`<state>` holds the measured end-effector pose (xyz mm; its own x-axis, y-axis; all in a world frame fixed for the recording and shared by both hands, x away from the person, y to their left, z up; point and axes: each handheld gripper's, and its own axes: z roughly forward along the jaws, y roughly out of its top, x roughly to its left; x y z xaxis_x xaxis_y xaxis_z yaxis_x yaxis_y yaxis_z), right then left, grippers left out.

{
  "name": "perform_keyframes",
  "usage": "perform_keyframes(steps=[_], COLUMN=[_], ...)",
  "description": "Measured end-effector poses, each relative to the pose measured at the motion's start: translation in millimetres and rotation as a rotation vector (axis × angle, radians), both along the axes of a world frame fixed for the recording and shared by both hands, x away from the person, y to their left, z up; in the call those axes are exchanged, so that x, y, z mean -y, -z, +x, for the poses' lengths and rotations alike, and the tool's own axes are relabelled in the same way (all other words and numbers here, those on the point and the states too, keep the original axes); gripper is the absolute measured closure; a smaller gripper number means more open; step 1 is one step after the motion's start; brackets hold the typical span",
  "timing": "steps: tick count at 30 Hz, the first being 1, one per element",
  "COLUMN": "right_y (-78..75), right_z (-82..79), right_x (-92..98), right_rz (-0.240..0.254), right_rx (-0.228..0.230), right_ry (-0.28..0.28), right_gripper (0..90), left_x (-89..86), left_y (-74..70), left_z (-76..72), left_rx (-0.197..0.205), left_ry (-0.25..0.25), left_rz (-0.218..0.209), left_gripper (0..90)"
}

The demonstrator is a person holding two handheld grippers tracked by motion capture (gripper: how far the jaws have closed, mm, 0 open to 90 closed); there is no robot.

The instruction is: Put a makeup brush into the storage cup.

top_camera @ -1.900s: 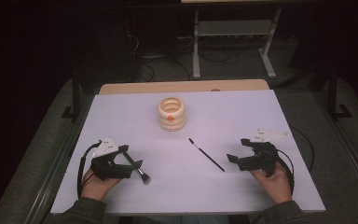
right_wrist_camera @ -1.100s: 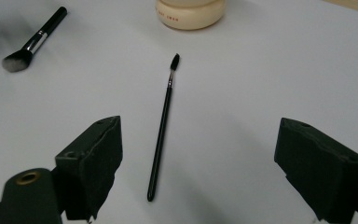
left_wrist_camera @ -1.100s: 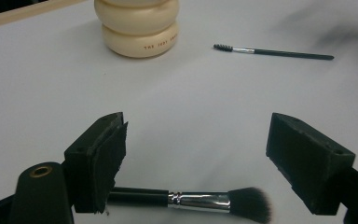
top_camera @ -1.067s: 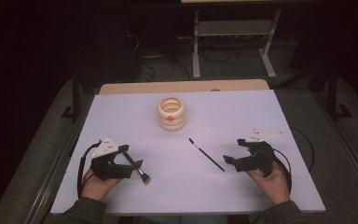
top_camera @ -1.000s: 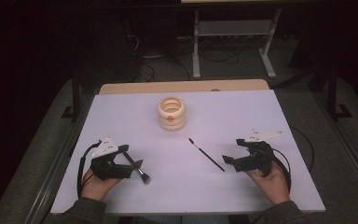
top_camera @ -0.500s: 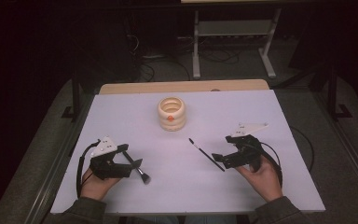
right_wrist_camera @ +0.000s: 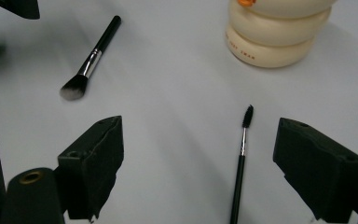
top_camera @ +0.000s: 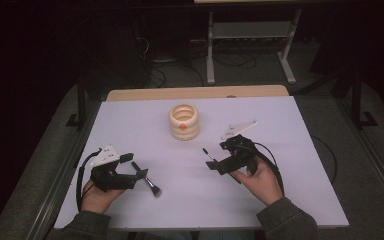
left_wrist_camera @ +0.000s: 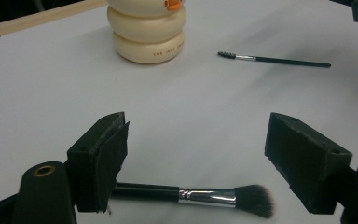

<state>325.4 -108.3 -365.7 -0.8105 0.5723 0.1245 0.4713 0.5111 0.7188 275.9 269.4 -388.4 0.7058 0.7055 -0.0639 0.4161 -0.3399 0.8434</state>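
Since earlier: right gripper [top_camera: 211, 163] has travelled in from the table's right side toward the middle; it now sits over the handle end of the spoolie wand [right_wrist_camera: 240, 158]. Left hand unchanged.
Spoolie wand: thin black stick with a small bristle tip, flat on the white table [top_camera: 290, 130], in front of the holder and just to its right. In the right gripper view it runs up between my jaws, nearer the right one, bristles pointing toward the holder.
Right gripper state: jaws wide apart, nothing held, pads clear of the wand.
Meaning: I judge this as lined up for the pick; closing on the handle comes next.
Left gripper [top_camera: 142, 176]: jaws wide, holding nothing, resting at the near left.
Powder brush [left_wrist_camera: 200, 195]: lies across the left jaws, handle running behind the left one, soft head free.
Holder [top_camera: 184, 121]: cream, ringed, upright at mid-table, well apart from both brushes.
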Motion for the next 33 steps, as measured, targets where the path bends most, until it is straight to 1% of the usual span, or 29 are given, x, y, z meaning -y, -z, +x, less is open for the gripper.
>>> perform_keyframes(steps=[1, 2, 4, 6, 8, 9, 14, 16, 17, 18, 19, 22, 24, 26, 28, 30, 31, 32, 33], right_y=[-1.1, -1.0, -2.2, -2.2, -2.3, -1.6, 0.1, 0.2, 0.0, -0.6, -1.7, -3.2, -4.0, -4.4, -3.3, -2.2, -1.0, 0.3, 1.7], right_z=[0.3, 1.9, 2.9, 4.3, 5.5, 6.2, 8.5, 8.8, 8.9, 8.7, 8.3, 9.8, 10.7, 11.5, 12.4, 12.6, 13.1, 13.6, 14.3], right_x=[-3.3, -5.6, -11.1, -15.3, -19.3, -21.5, -33.6, -39.2, -42.7, -46.8, -51.5, -65.8, -76.7, -88.0, -99.7, -110.2, -115.2, -120.1, -124.9], right_rz=[0.001, 0.001, -0.001, -0.003, -0.001, 0.001, -0.008, -0.002, 0.0, -0.003, -0.003, -0.01, -0.013, -0.033, -0.048, -0.048, -0.05, -0.05, -0.061], right_rx=[-0.011, -0.006, -0.018, -0.018, -0.031, -0.03, -0.054, -0.052, -0.045, -0.045, -0.054, -0.052, -0.061, -0.059, -0.054, -0.056, -0.057, -0.06, -0.063], right_ry=[0.004, -0.008, -0.011, -0.015, -0.018, -0.021, -0.038, -0.058, -0.067, -0.071, -0.072, -0.097, -0.112, -0.124, -0.133, -0.146, -0.153, -0.159, -0.158], right_gripper=[15.3, 15.3, 15.3, 15.3, 15.3, 15.3, 15.6, 18.5, 18.3, 18.2, 18.2, 18.2, 18.4, 18.7, 19.7, 21.9, 22.9, 23.1, 23.2], left_x=[-0.5, -0.7, -0.4, -0.5, -1.2, -1.7, -5.9, -7.7, -8.9, -9.6, -10.7, -13.8, -17.0, -20.4, -24.2, -27.6, -28.6, -30.3, -31.4], left_y=[-0.3, -0.5, -0.4, -0.4, -0.6, -0.9, -2.8, -3.5, -4.0, -4.3, -4.5, -5.8, -6.5, -6.8, -7.1, -7.5, -7.6, -8.1, -8.1], left_z=[0.1, 0.2, 0.7, 0.9, 0.8, 0.8, 1.1, 1.7, 1.7, 1.9, 2.0, 1.7, 1.9, 2.3, 2.7, 3.0, 2.9, 3.1, 3.2], left_rx=[-0.001, -0.002, 0.001, 0.002, 0.001, 0.002, 0.0, 0.003, 0.0, 0.0, 0.001, 0.001, 0.0, 0.001, -0.002, 0.001, 0.0, 0.001, 0.003], left_ry=[0.001, 0.003, 0.008, 0.01, 0.007, 0.007, 0.007, 0.006, 0.007, 0.008, 0.011, 0.01, 0.006, -0.002, -0.008, -0.013, -0.02, -0.02, -0.024], left_rz=[0.003, 0.003, 0.003, 0.005, 0.0, -0.001, -0.002, -0.009, -0.006, -0.008, -0.007, -0.002, -0.003, -0.009, -0.01, -0.008, -0.015, -0.01, -0.013], left_gripper=[20.8, 20.8, 20.8, 20.8, 20.8, 20.8, 20.8, 20.9, 20.9, 20.9, 20.9, 21.0, 21.2, 21.4, 21.5, 21.5, 21.6, 21.6, 21.6])
